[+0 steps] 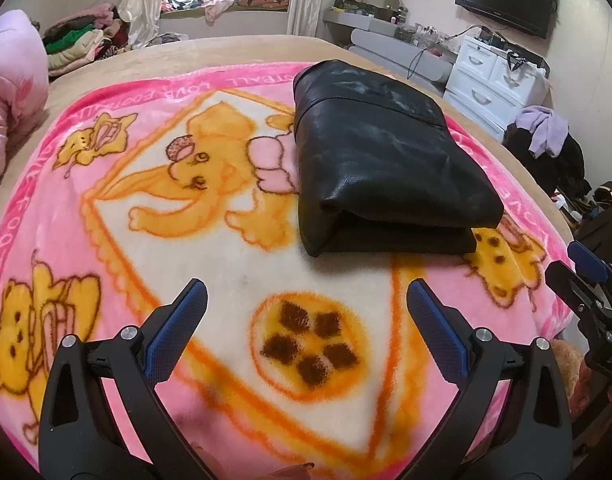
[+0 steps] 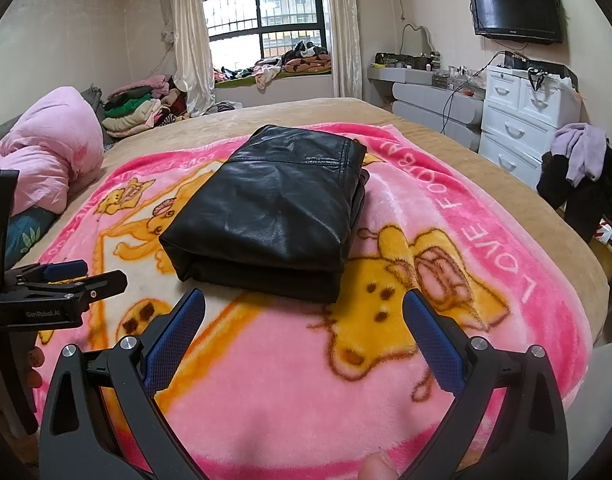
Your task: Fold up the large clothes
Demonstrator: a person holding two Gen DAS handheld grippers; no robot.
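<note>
Folded black jacket (image 2: pixel 274 208) on pink blanket (image 2: pixel 445 240); left gripper (image 1: pixel 306 312) and right gripper (image 2: pixel 304 316) both wide, empty.

One folded black leather garment (image 2: pixel 274 208), one pink cartoon blanket (image 2: pixel 445 208), two wide-spread claws (image 1: pixel 306 320) (image 2: pixel 304 320).

A glossy black folded leather garment (image 2: pixel 274 208) lies on a fleecy pink blanket (image 2: pixel 345 392) printed with orange-yellow cartoon animals, a cream centre and white lettering.
</note>
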